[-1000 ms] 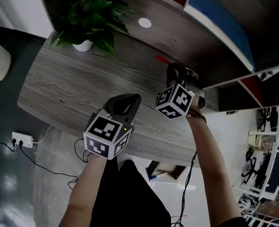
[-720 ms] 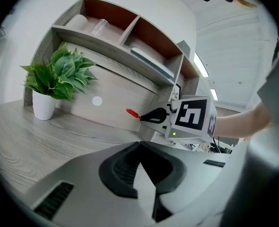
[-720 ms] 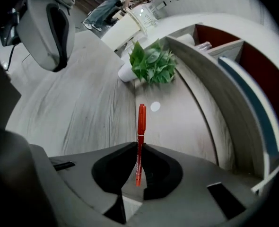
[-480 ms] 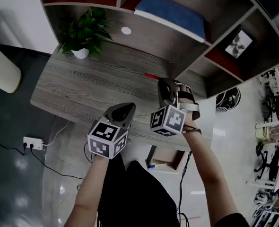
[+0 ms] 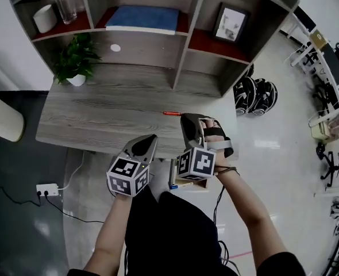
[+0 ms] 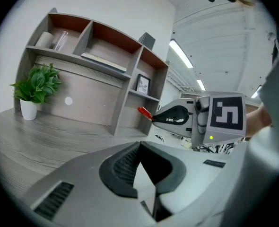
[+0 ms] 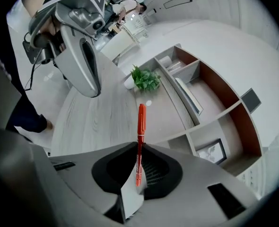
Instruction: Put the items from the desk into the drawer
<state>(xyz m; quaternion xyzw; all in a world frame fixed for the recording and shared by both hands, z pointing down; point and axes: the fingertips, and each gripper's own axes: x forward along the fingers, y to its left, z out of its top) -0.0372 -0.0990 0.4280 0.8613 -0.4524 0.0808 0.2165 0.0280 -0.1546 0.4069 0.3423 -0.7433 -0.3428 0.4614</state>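
Observation:
My right gripper (image 5: 187,119) is shut on a red pen (image 5: 171,113) and holds it above the grey wooden desk (image 5: 100,117), near the desk's right front corner. In the right gripper view the pen (image 7: 140,136) sticks straight out from between the closed jaws. My left gripper (image 5: 146,141) hangs over the desk's front edge, shut with nothing in it (image 6: 138,161). Under the desk edge, below the right gripper, an open wooden drawer (image 5: 199,187) holds a blue pen. The left gripper view shows the right gripper (image 6: 175,115) with the pen (image 6: 144,112).
A shelf unit (image 5: 184,50) stands at the back of the desk with a blue book (image 5: 143,19), a picture frame (image 5: 230,23), a glass and a white roll. A potted plant (image 5: 74,59) sits at the back left. A power strip (image 5: 47,190) lies on the floor.
The view has pulled back and tilted up. Both grippers have come toward the desk's front edge, the right one carrying the red pen away from the shelf unit.

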